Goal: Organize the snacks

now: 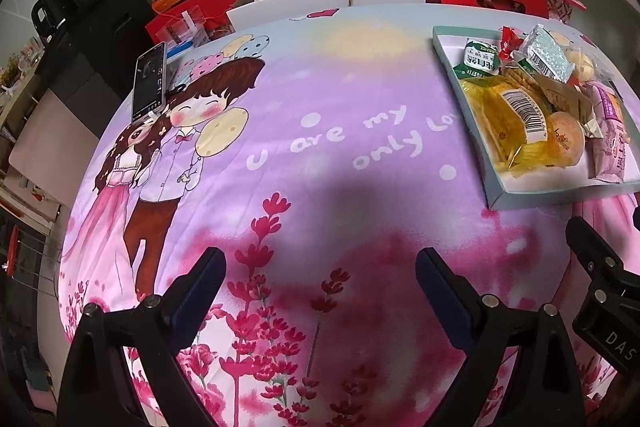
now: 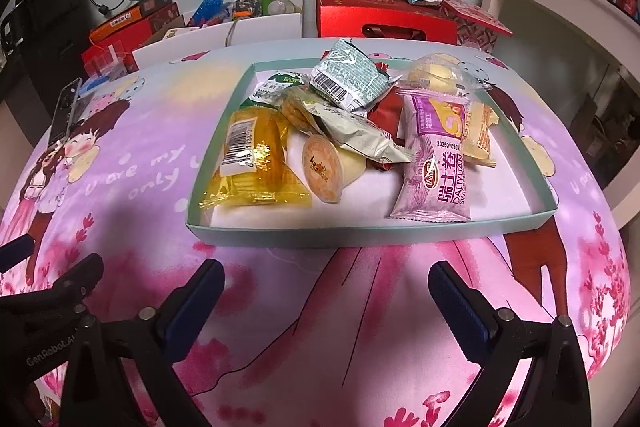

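Shallow box tray (image 2: 400, 231), frame centre: heaped snack packets, purple roll pack (image 2: 436, 171) at right. Left claw (image 1: 320, 291) and right claw (image 2: 326, 301): both spread, empty, above patterned surface (image 1: 320, 155).

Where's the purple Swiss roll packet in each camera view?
Left wrist: Swiss roll packet at the far right edge, in the tray's right end.
Right wrist: packet right of centre, near the tray's front wall.
Shared landmark: the jelly cup just left of it.
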The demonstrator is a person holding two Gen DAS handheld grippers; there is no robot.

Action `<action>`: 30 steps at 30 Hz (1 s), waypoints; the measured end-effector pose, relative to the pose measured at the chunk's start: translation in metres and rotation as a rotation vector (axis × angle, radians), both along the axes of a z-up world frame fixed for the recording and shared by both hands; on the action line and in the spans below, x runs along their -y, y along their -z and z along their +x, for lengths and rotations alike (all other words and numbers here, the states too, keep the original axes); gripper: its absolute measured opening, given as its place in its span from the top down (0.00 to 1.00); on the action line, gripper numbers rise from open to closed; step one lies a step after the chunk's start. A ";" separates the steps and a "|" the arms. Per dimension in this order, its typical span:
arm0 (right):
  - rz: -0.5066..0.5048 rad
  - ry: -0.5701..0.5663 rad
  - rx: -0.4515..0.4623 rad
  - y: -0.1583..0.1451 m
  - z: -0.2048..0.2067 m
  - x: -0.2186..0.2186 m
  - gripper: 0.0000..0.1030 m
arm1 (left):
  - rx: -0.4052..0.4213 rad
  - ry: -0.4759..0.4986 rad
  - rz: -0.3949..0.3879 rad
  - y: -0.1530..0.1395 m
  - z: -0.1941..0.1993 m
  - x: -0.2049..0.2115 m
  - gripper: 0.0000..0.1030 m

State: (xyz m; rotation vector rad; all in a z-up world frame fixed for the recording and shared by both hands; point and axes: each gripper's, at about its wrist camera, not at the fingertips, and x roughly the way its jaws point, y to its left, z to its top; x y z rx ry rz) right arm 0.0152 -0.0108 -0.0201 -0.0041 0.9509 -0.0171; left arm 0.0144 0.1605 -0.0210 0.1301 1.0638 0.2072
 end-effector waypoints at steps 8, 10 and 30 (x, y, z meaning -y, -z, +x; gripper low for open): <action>-0.003 0.002 0.000 0.000 0.000 0.000 0.00 | -0.002 -0.012 -0.006 0.000 0.001 -0.002 0.07; -0.003 0.001 0.002 0.000 0.000 0.000 0.00 | -0.004 -0.013 -0.006 0.001 0.001 -0.003 0.07; -0.004 0.003 -0.001 0.000 0.001 0.000 0.00 | -0.027 -0.042 -0.016 0.005 0.003 -0.008 0.07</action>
